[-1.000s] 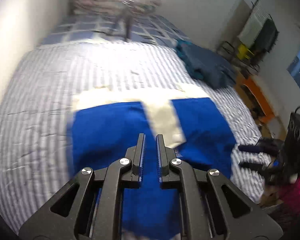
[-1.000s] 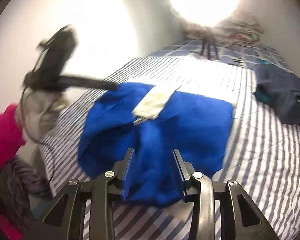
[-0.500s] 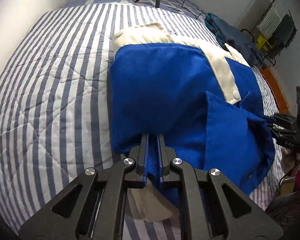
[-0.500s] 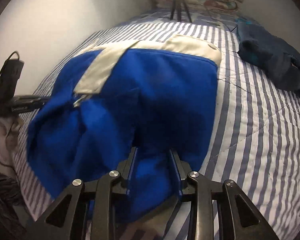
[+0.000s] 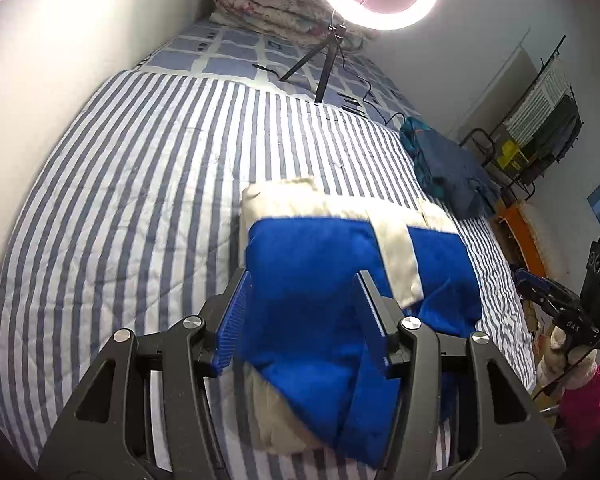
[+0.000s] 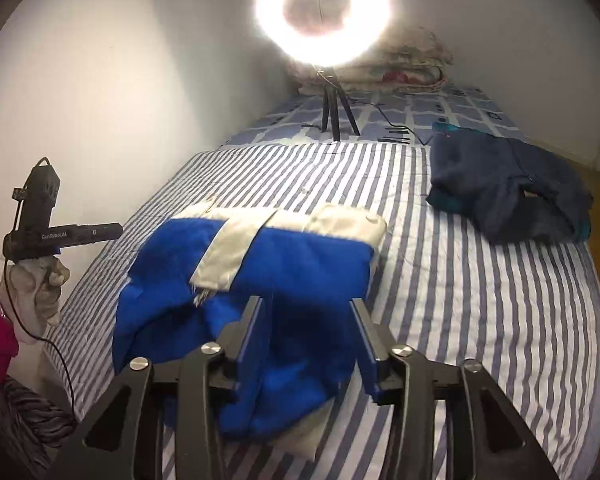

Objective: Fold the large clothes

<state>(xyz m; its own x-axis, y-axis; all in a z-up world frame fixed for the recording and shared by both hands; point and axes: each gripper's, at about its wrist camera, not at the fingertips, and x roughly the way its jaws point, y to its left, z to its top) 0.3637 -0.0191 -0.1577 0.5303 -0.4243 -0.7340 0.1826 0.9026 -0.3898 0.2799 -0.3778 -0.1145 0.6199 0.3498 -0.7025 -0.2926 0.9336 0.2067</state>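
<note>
A blue garment with cream trim lies folded in a thick bundle on the striped bedspread; it also shows in the right wrist view. My left gripper is open, its fingers either side of the bundle's near-left part, holding nothing. My right gripper is open just above the bundle's near edge, holding nothing. The other gripper shows at the edge of each view: the right one, the left one.
A dark blue garment lies in a heap at the bed's right side. A ring light on a tripod stands at the bed's far end before a rolled quilt. A wall runs along the left. A rack stands beyond the bed.
Both grippers opened and let go of the blue garment, then drew back and tilted up. The garment now rests folded on the bed.
</note>
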